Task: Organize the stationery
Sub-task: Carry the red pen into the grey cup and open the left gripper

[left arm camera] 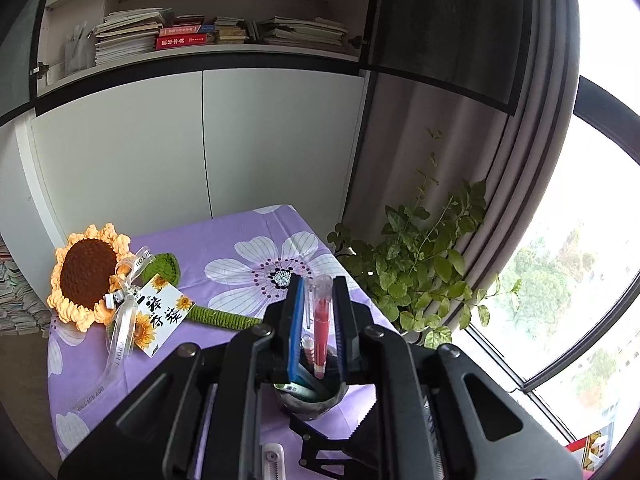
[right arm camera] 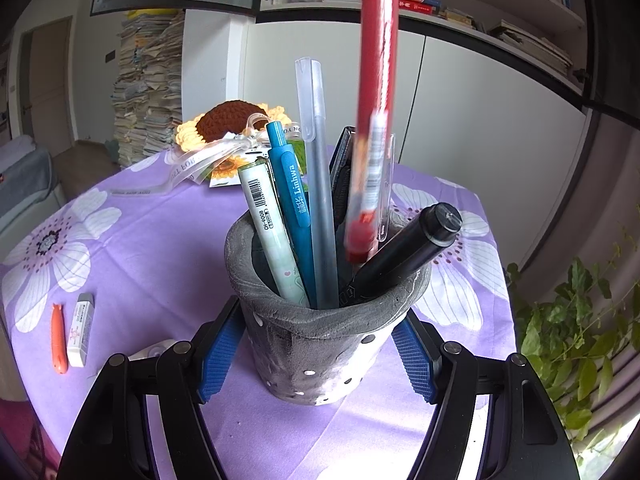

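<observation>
A grey pen cup stands on the purple flowered cloth and holds several pens. My right gripper is shut on the cup, one blue pad on each side. A red pen comes down blurred from above, its lower end at the cup's mouth. In the left wrist view the red pen stands upright between the pads of my left gripper, over the cup. There is a gap on each side of the pen, so the grip is unclear.
A crocheted sunflower with a ribbon and card lies at the table's far side. An orange cutter and a white eraser lie at the left. A potted plant stands by the window. Bookshelves are behind.
</observation>
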Motion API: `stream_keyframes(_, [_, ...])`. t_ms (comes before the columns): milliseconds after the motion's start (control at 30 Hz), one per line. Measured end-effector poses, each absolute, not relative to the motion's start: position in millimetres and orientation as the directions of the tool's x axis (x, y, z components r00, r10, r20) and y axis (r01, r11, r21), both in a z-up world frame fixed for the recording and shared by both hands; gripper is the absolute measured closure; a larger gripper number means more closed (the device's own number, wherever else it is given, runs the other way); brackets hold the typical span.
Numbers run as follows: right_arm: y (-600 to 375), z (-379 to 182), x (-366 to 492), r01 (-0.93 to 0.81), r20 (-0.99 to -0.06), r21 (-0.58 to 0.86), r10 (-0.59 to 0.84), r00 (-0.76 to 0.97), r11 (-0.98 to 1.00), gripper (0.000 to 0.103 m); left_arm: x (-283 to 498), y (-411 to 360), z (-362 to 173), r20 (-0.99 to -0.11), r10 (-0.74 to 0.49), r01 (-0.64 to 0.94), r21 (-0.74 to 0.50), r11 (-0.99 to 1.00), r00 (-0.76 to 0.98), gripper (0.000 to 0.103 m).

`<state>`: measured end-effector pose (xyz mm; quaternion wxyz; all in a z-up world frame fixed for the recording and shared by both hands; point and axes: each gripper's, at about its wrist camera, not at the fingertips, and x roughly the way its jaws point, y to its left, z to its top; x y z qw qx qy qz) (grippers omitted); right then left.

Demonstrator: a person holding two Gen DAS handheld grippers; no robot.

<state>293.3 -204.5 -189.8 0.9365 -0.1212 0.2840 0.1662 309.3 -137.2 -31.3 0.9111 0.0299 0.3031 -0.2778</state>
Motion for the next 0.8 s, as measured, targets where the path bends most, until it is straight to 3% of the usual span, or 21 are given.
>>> stream_keyframes(533, [-206.2,-190.2,294.4,-0.38,-0.572,-0.132,0.243,0.783,0.915,0.03,320.6,-156.1,-86.8,-0.712,-0.436,0.551,-0.083,0.83,0.55,0.091])
stream_keyframes(800, [-207.5,-190.8,293.8,-0.381,-0.573,-0.133,0.243,0.783,0.915,0.03,325.4,-148.5,-85.4,-0.719,-0.442,0.536,-0.115,0.836,0.536,0.088])
